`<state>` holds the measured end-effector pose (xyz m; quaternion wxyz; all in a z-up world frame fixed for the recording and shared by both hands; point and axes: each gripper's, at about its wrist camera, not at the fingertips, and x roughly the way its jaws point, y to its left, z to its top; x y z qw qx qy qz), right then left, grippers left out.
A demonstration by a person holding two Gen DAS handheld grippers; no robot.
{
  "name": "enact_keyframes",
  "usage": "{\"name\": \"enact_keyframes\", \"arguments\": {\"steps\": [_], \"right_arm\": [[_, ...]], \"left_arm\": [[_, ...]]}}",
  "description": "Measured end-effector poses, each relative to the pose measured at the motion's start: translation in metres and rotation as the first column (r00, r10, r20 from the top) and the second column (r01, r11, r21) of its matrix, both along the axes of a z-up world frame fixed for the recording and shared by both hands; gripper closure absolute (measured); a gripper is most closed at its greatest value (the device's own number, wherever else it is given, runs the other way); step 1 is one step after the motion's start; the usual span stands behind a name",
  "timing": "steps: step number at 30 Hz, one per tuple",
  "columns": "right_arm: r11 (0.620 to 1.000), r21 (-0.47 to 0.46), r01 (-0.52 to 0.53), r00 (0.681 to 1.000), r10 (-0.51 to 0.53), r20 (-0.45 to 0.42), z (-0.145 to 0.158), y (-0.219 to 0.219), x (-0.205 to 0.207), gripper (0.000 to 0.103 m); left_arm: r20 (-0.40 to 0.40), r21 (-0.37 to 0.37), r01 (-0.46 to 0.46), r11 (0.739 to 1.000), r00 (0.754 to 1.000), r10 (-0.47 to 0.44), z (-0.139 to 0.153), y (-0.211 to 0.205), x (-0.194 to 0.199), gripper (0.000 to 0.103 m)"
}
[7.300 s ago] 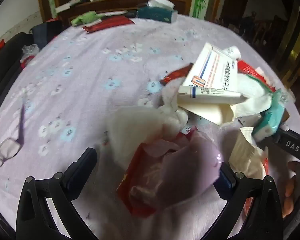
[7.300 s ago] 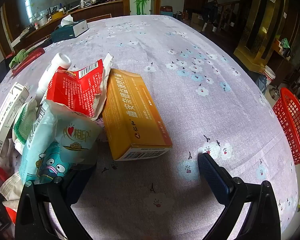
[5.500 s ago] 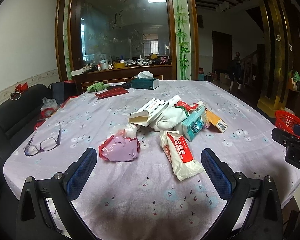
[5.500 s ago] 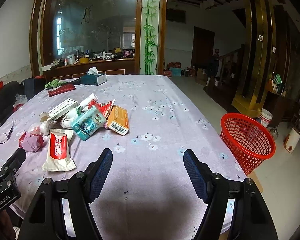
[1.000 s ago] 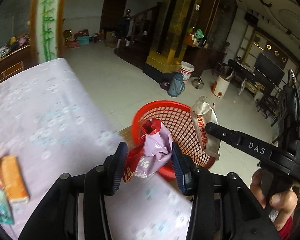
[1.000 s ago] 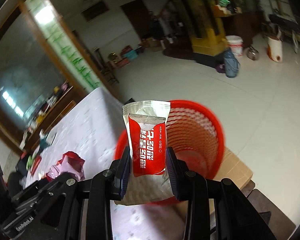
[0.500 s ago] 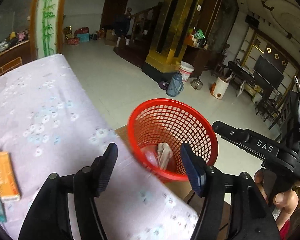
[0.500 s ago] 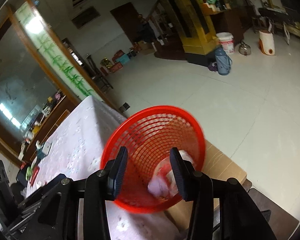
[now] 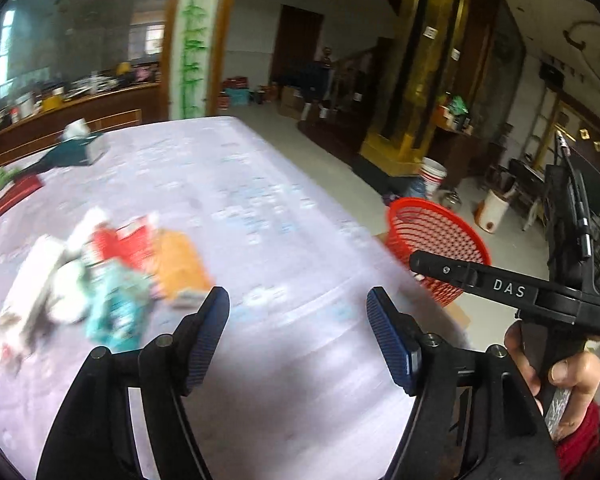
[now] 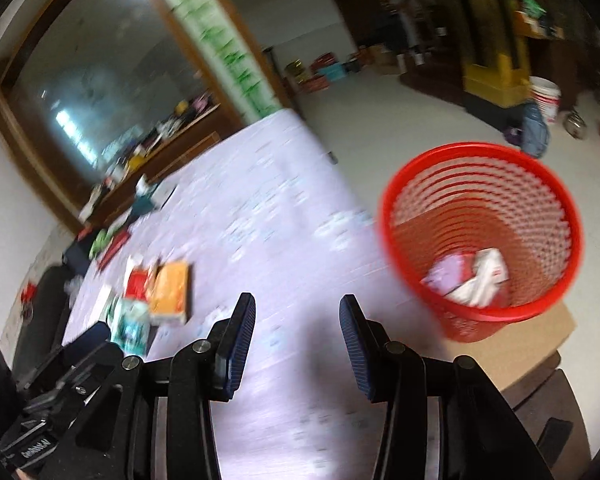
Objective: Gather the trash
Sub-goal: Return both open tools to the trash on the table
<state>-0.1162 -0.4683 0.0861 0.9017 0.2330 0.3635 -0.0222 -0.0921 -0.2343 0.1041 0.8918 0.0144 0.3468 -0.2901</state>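
A long table [image 9: 260,208] covered with a lilac floral cloth fills both views, with the red mesh basket [image 10: 480,240] standing on the floor just off its corner. Only in the right wrist view is the basket's interior seen, where a purple wrapper [image 10: 444,276] and a white-and-red packet [image 10: 486,276] lie. The remaining trash pile [image 9: 100,272] is shown on the table well apart from the basket, and the left gripper [image 9: 298,312] and right gripper [image 10: 296,320] are both spread and empty.

blurred trash pile [image 9: 100,276], basket [image 9: 436,240] partly hidden
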Motion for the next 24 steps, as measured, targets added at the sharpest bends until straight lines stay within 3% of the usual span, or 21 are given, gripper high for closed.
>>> {"name": "enact_keyframes", "arguments": {"steps": [7,11,18,21,24], "right_arm": [[0.990,-0.025,-0.139,0.989,0.137,-0.050,-0.013,0.061,0.017,0.055],[0.980,-0.037,-0.196,0.978,0.193,-0.072,-0.018,0.085,0.024,0.055],[0.965,-0.036,-0.259,0.963,0.255,-0.090,-0.019,0.109,0.032,0.055],[0.962,-0.041,-0.270,0.960,0.265,-0.093,-0.020,0.115,0.032,0.055],[0.961,-0.039,-0.275,0.958,0.270,-0.099,-0.021,0.118,0.033,0.055]], "left_arm": [[-0.025,-0.024,-0.130,0.991,0.991,0.130,-0.007,0.088,-0.008,0.033],[-0.019,-0.024,-0.225,0.974,0.974,0.225,-0.009,0.138,-0.010,0.033],[-0.020,0.020,-0.438,0.899,0.898,0.439,-0.026,0.224,0.017,0.033],[-0.037,0.059,-0.469,0.881,0.881,0.471,-0.042,0.245,0.037,0.033],[-0.096,0.047,-0.439,0.897,0.892,0.442,-0.056,0.256,0.056,0.033]]}}
